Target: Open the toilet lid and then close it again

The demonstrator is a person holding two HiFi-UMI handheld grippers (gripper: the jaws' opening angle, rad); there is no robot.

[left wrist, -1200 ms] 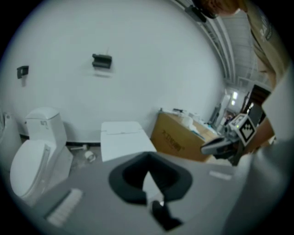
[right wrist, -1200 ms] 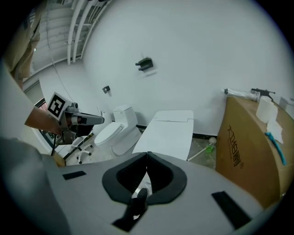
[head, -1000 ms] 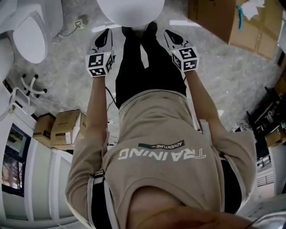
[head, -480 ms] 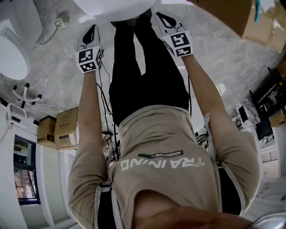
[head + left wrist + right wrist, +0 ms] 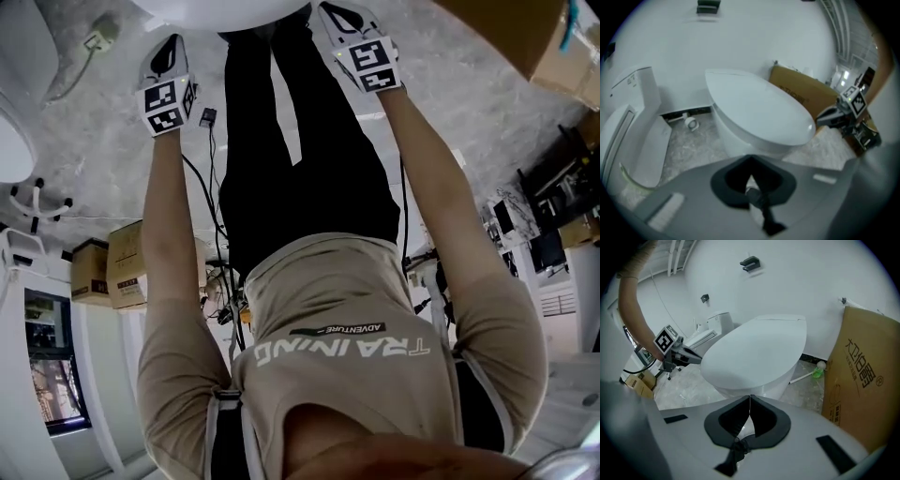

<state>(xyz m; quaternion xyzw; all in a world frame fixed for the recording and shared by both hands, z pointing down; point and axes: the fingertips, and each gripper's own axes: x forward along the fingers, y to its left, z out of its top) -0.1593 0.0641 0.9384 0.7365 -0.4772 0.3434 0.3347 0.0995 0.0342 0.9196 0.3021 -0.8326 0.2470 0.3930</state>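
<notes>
Before my left gripper (image 5: 750, 177) and right gripper (image 5: 749, 401), jaws together, empty: toilet lid (image 5: 757, 350), down, likely stiff, slick; I'd lift under its front edge.

Glossy white toilet lid (image 5: 754, 348), matt brown cardboard box (image 5: 862, 376), mottled grey stone-like floor (image 5: 693, 145).

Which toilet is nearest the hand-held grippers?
The toilet dead ahead, lid down, next to the cardboard box; the other toilet stands farther left.

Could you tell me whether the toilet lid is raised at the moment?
No, the lid lies flat on the bowl in the right gripper view.
</notes>
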